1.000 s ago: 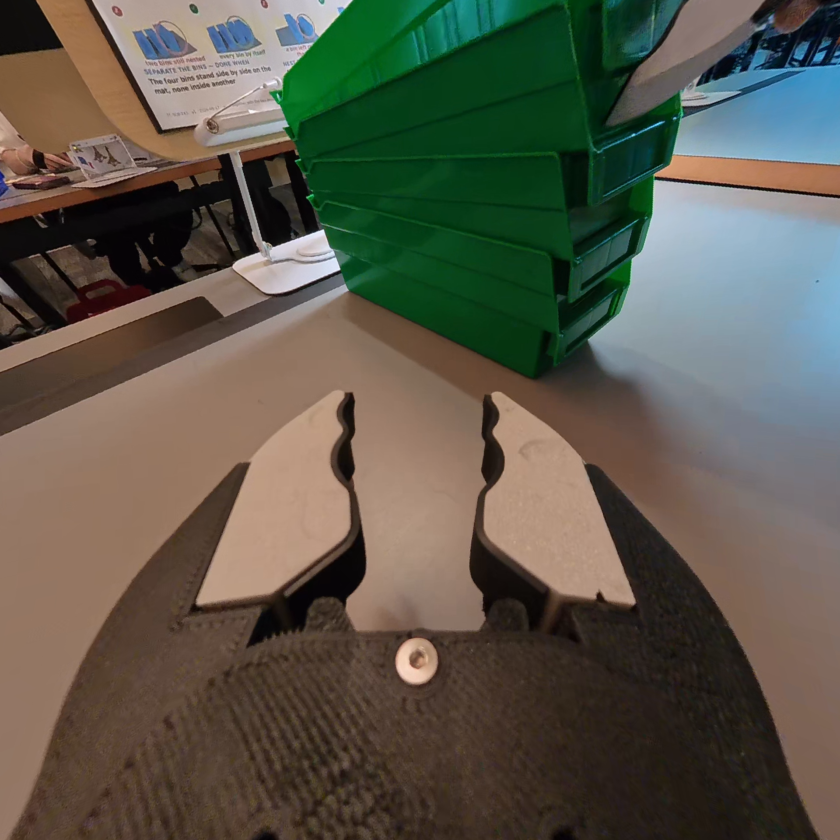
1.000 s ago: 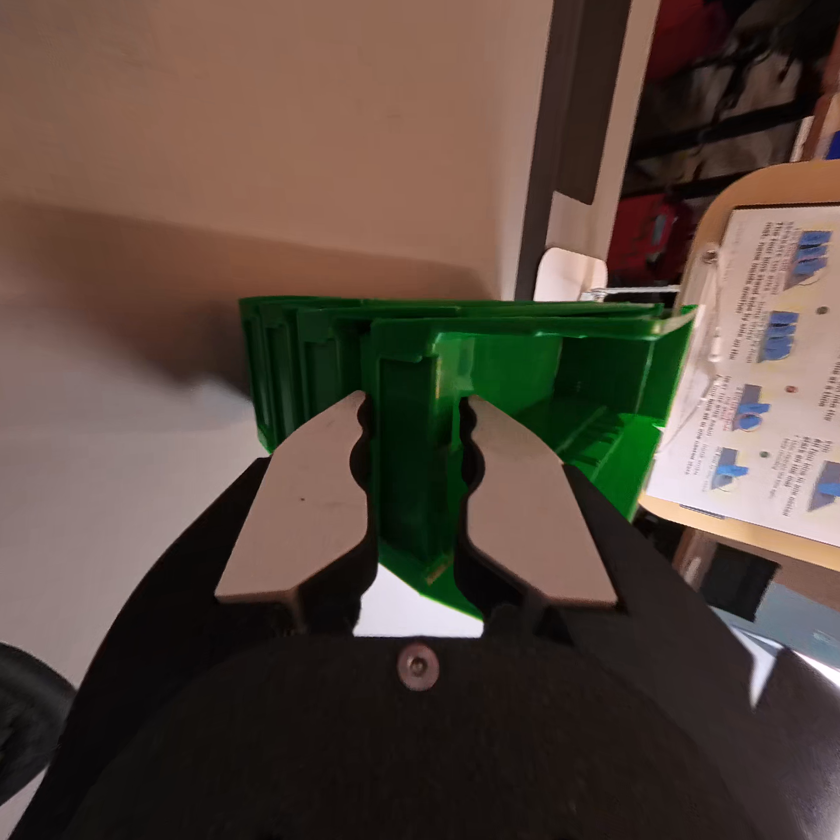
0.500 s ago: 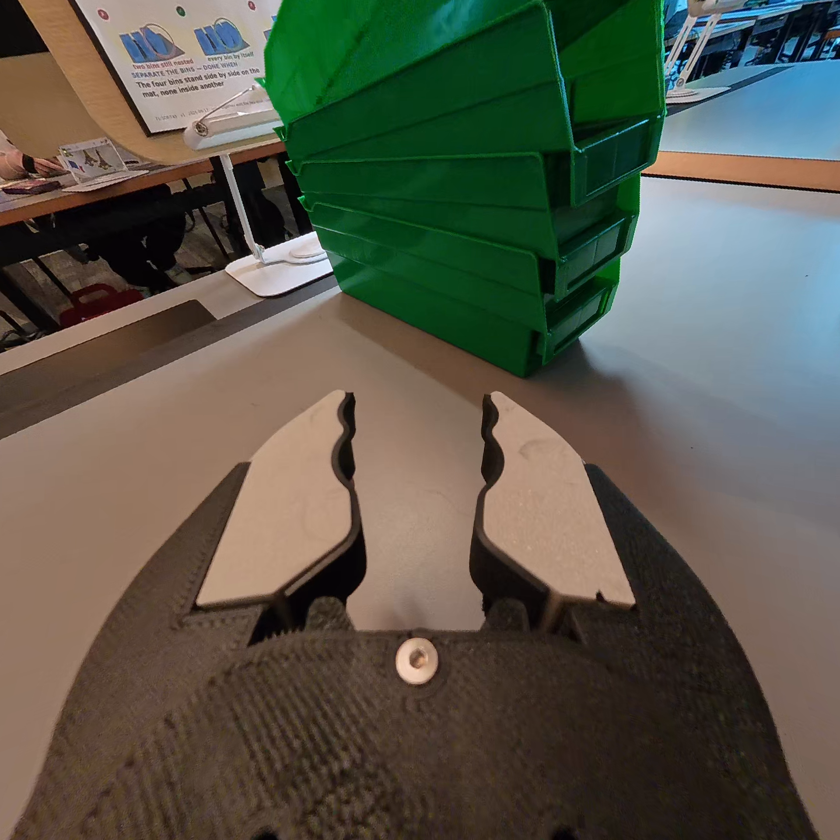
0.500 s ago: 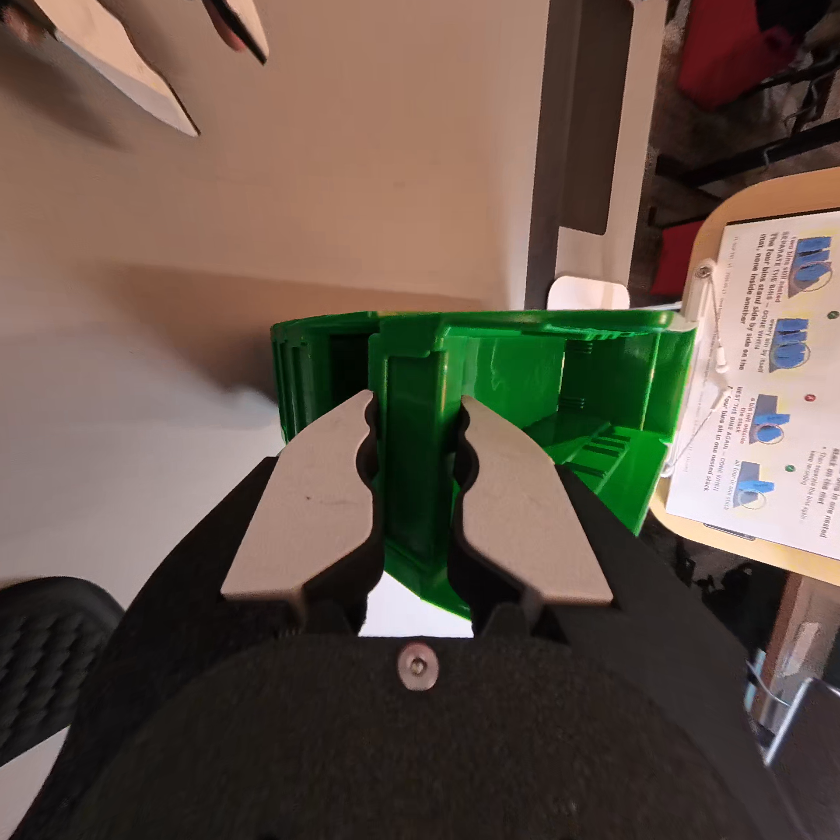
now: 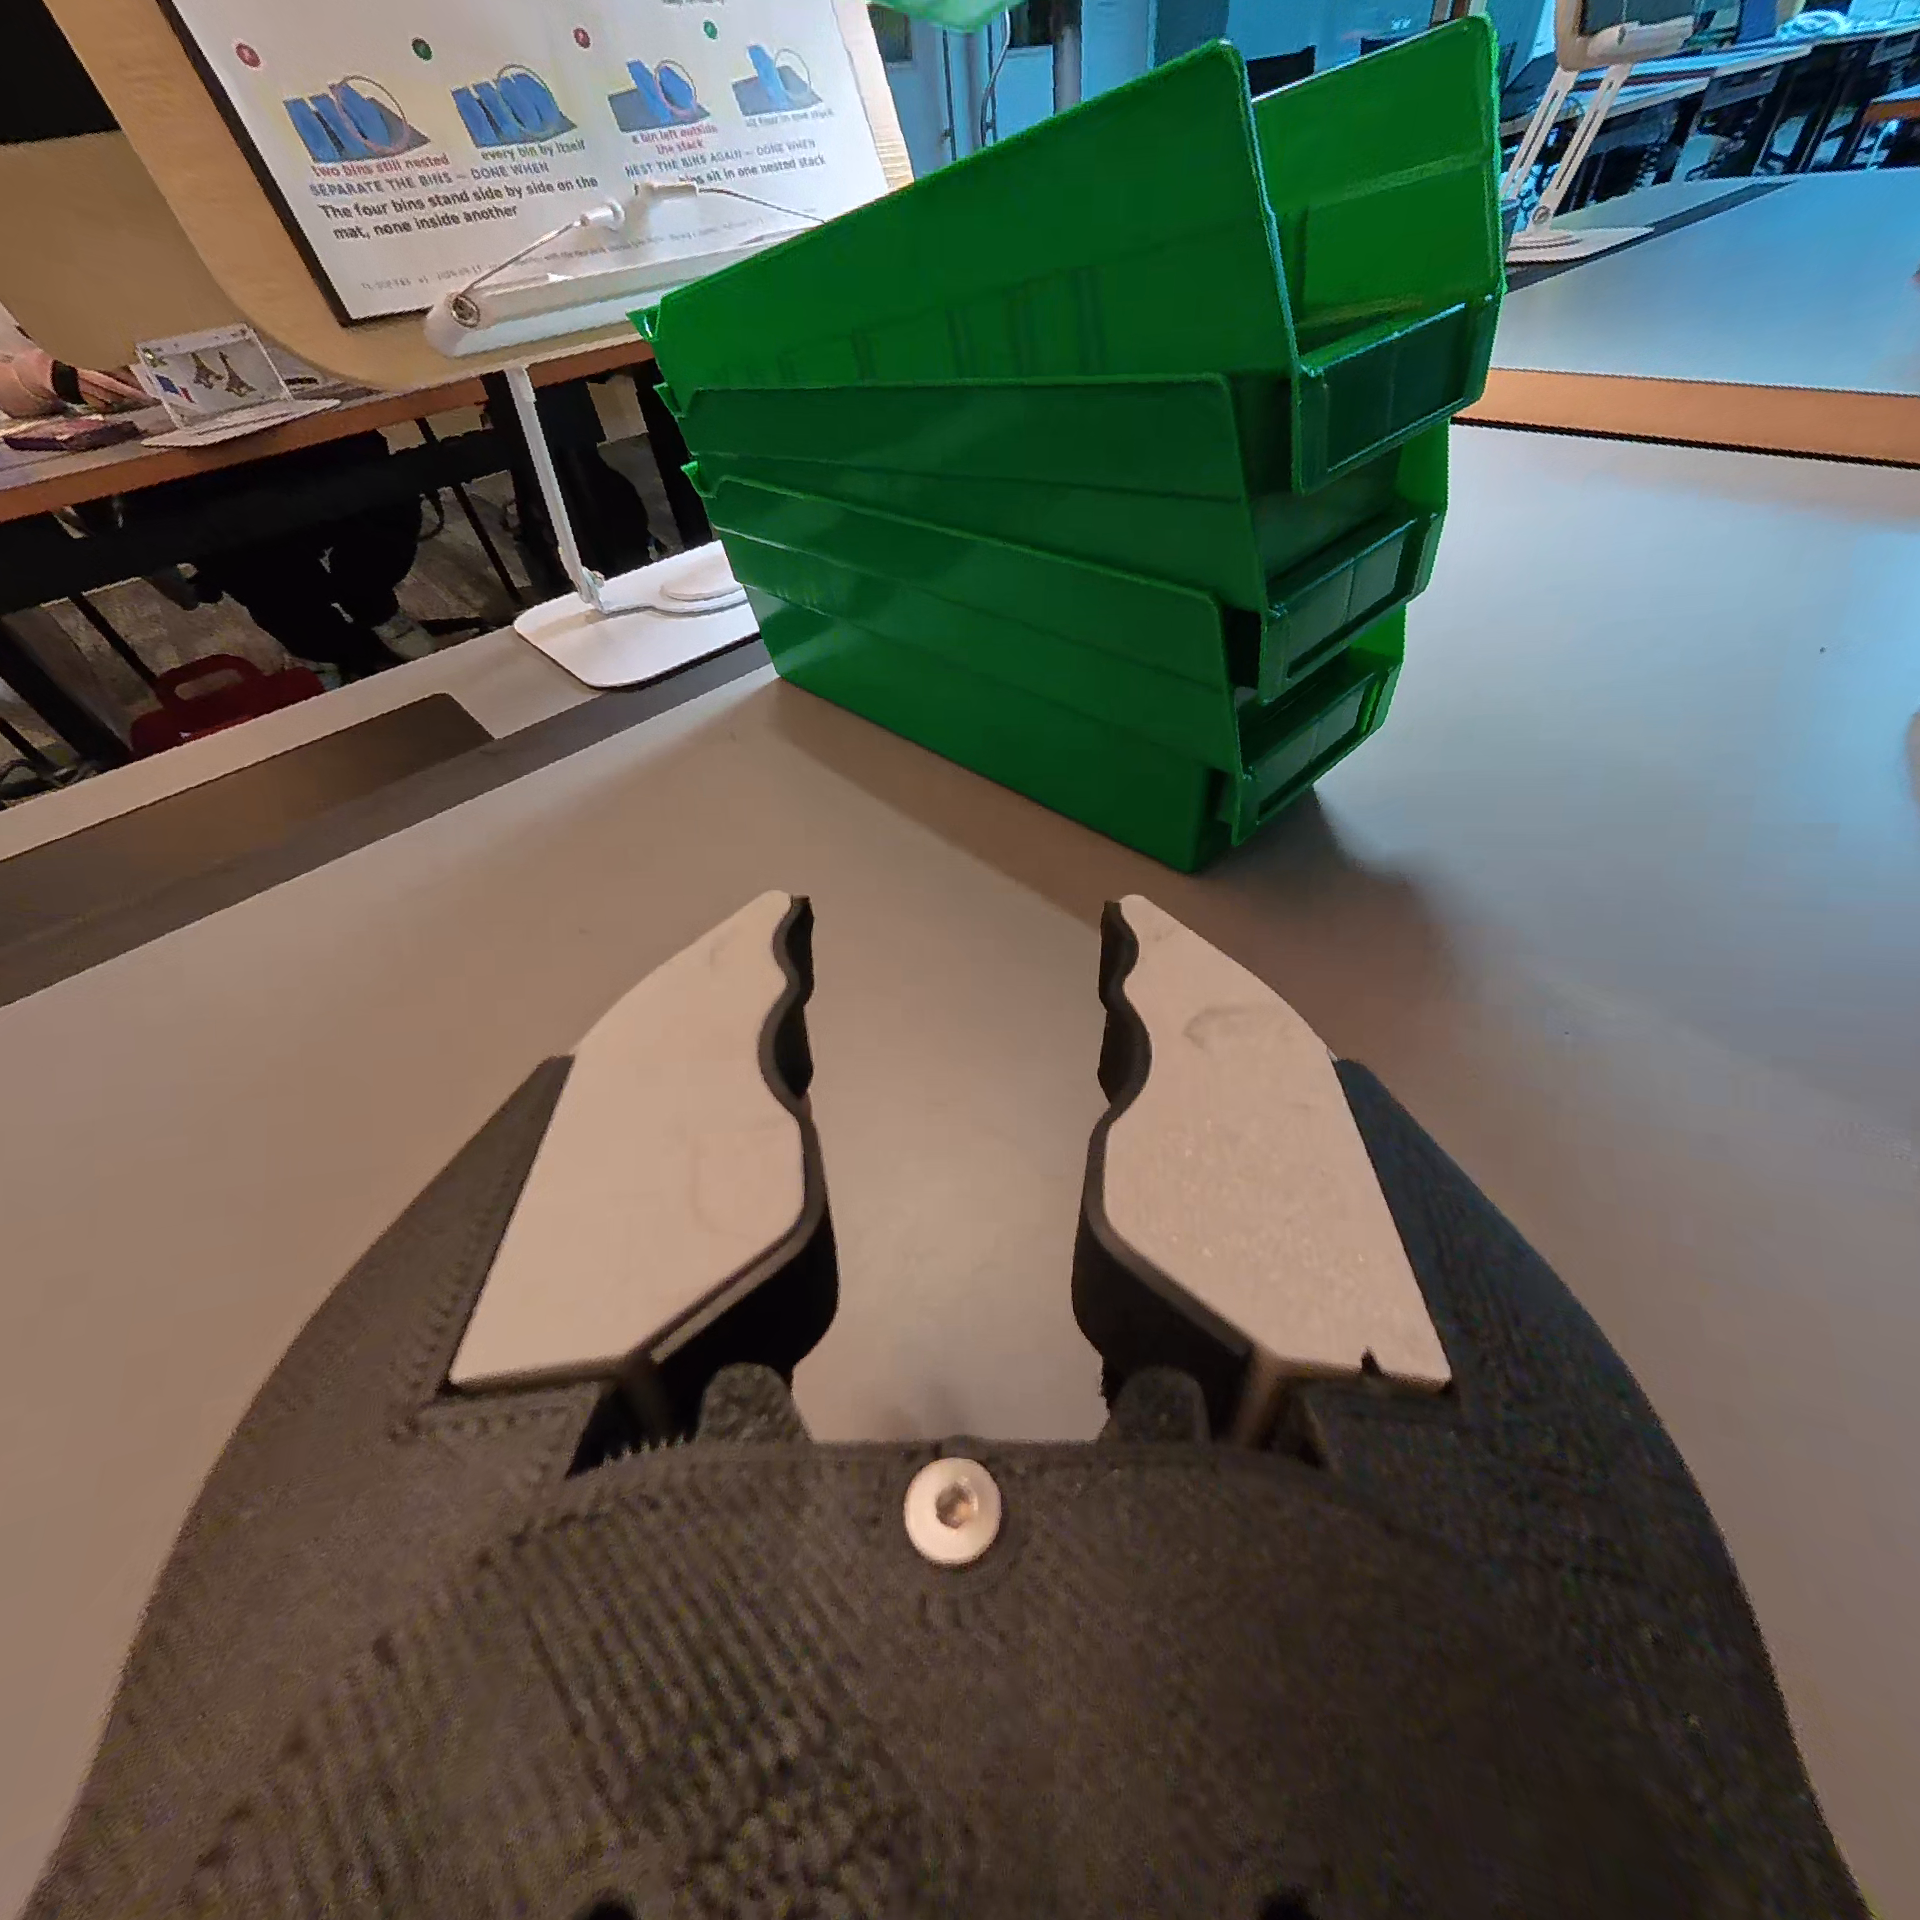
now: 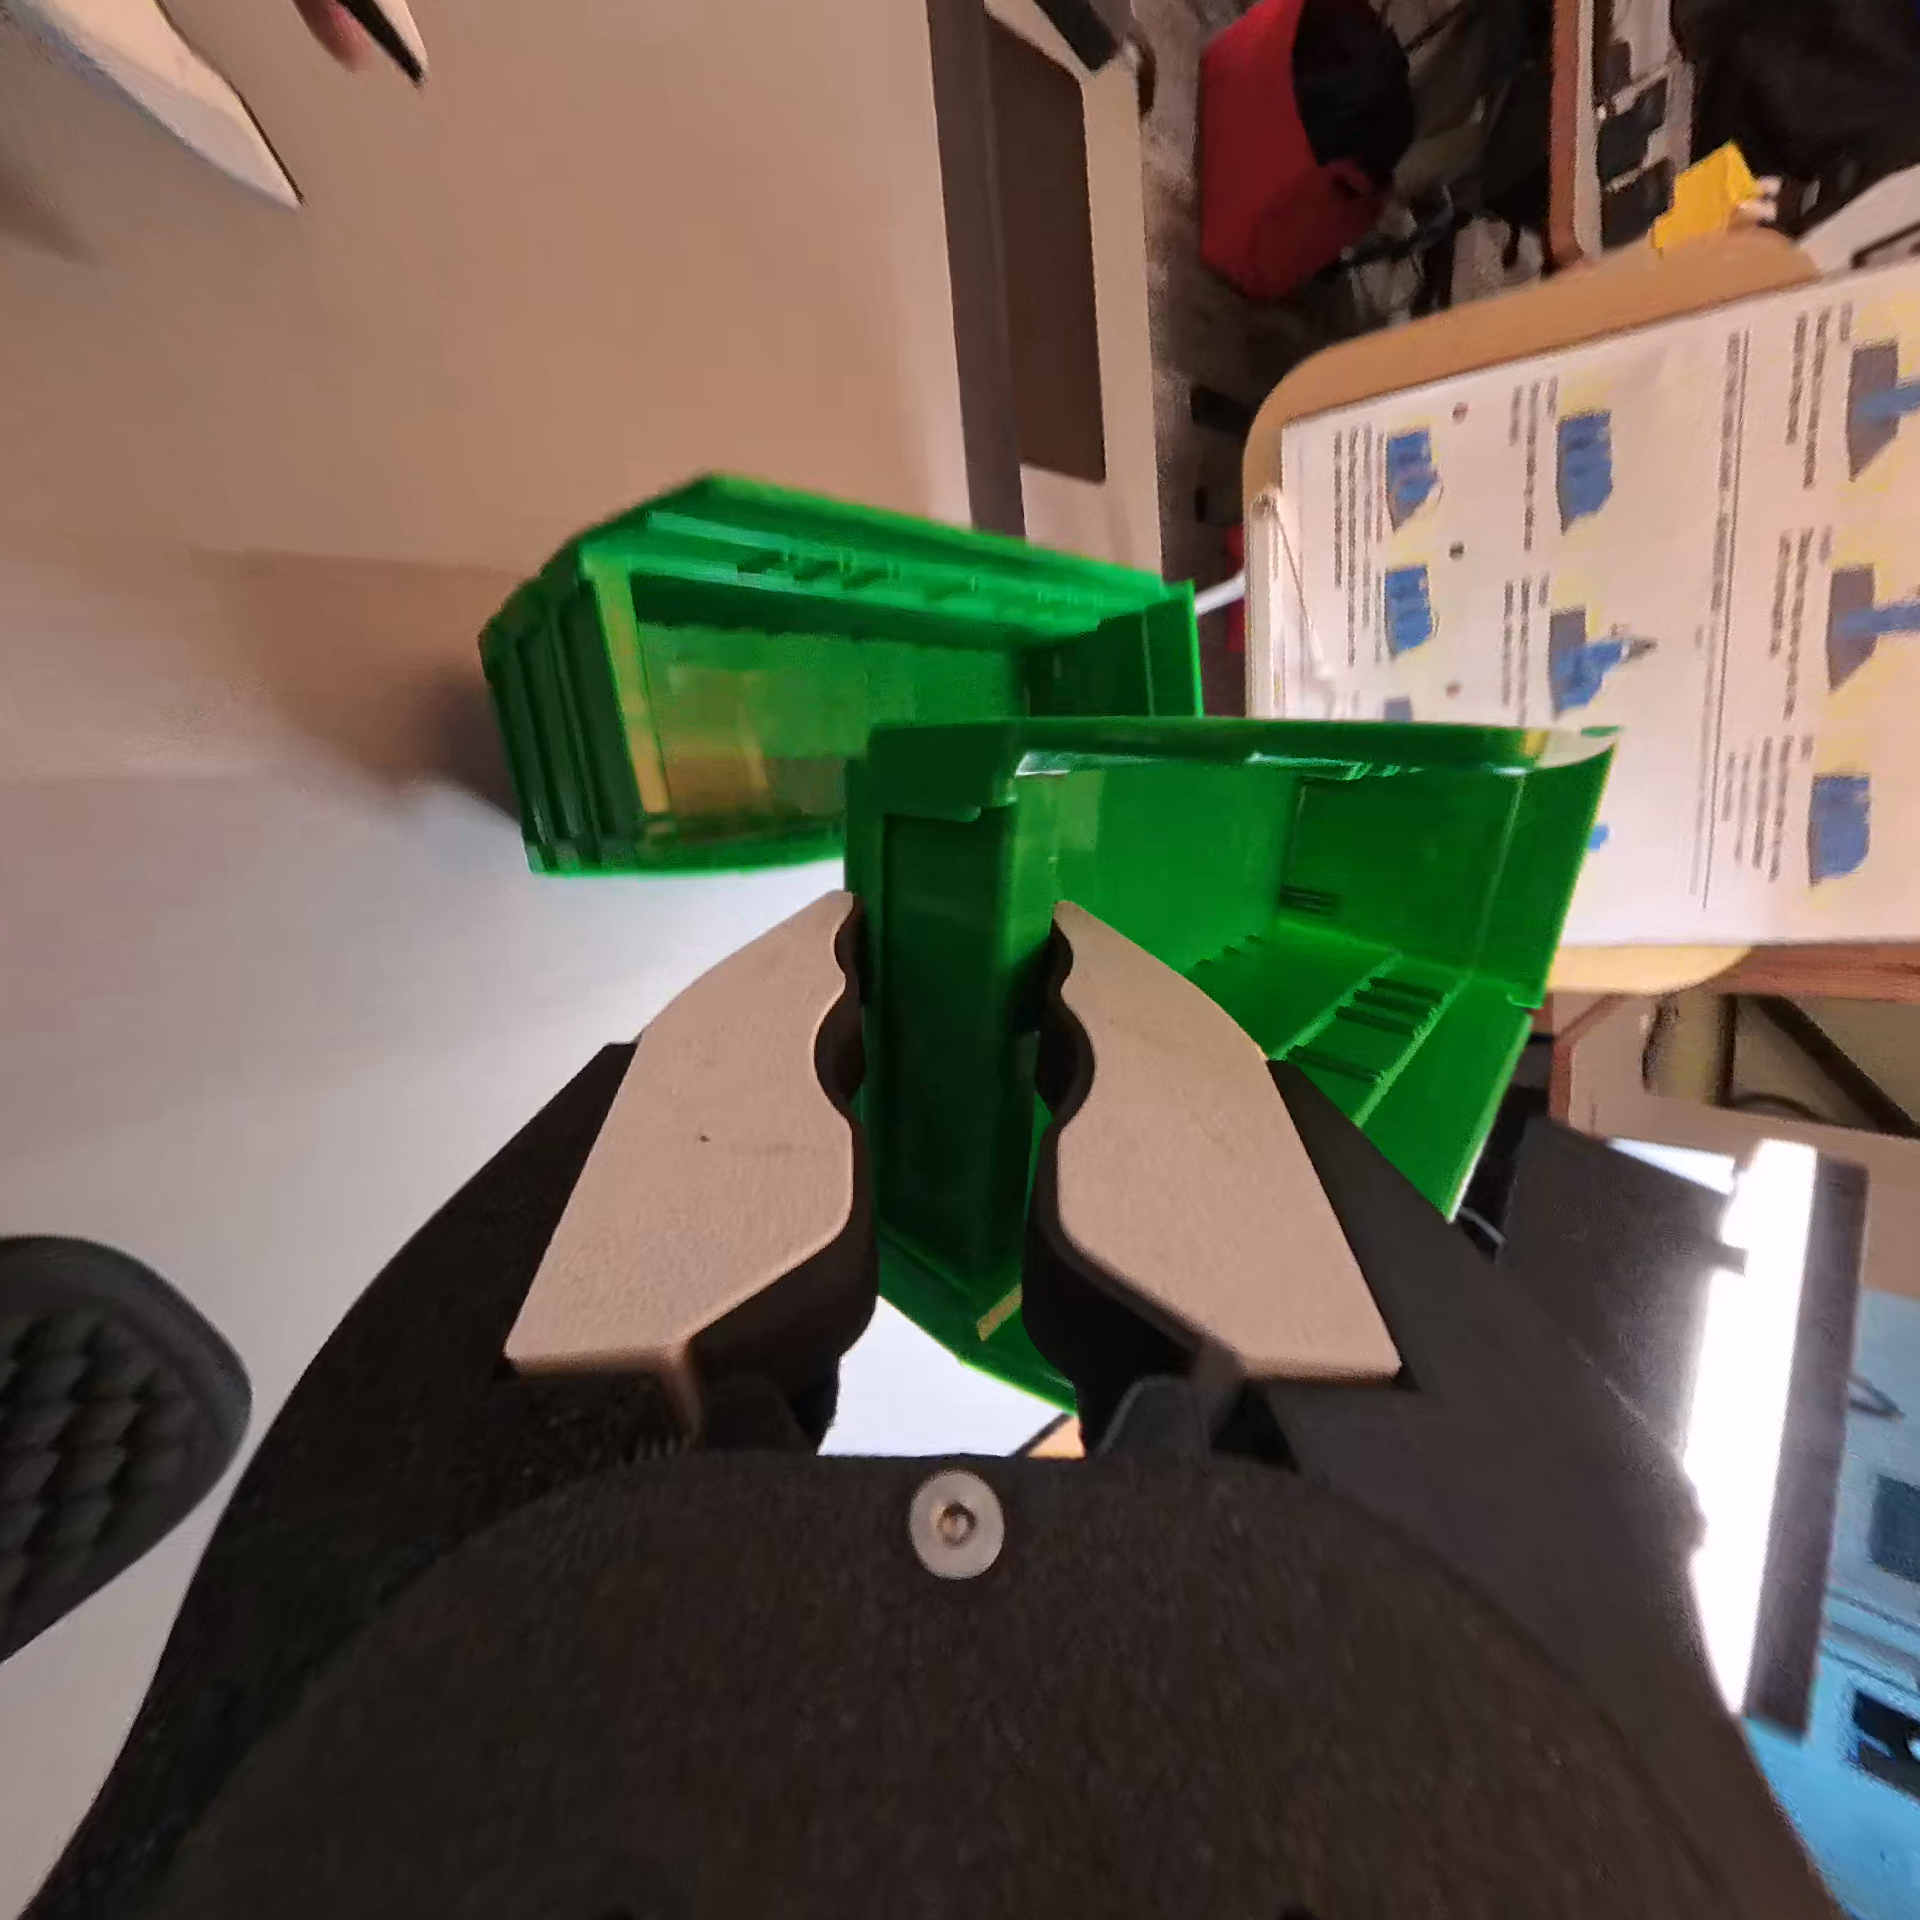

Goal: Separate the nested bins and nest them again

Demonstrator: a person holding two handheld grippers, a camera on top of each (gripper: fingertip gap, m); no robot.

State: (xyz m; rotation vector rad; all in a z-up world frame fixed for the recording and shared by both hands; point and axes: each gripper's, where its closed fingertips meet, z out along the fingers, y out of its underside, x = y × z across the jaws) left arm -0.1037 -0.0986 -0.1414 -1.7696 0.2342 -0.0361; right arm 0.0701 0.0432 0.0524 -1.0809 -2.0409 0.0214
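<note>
A stack of three nested green bins stands on the grey table, and its top bin sits tilted. The stack also shows in the right wrist view. My right gripper is shut on the front wall of a fourth green bin and holds it in the air, clear of the stack. My left gripper is open and empty, low over the table, a short way in front of the stack. One of its fingers shows at the top left of the right wrist view.
A white lamp base stands just behind the stack. An instruction board leans beyond the table's far edge. A dark strip runs along that edge. A black chair sits by the table in the right wrist view.
My right gripper has lifted the top bin off the stack and drawn it away. The stack looks smaller in the left view, and the left gripper stays open.
</note>
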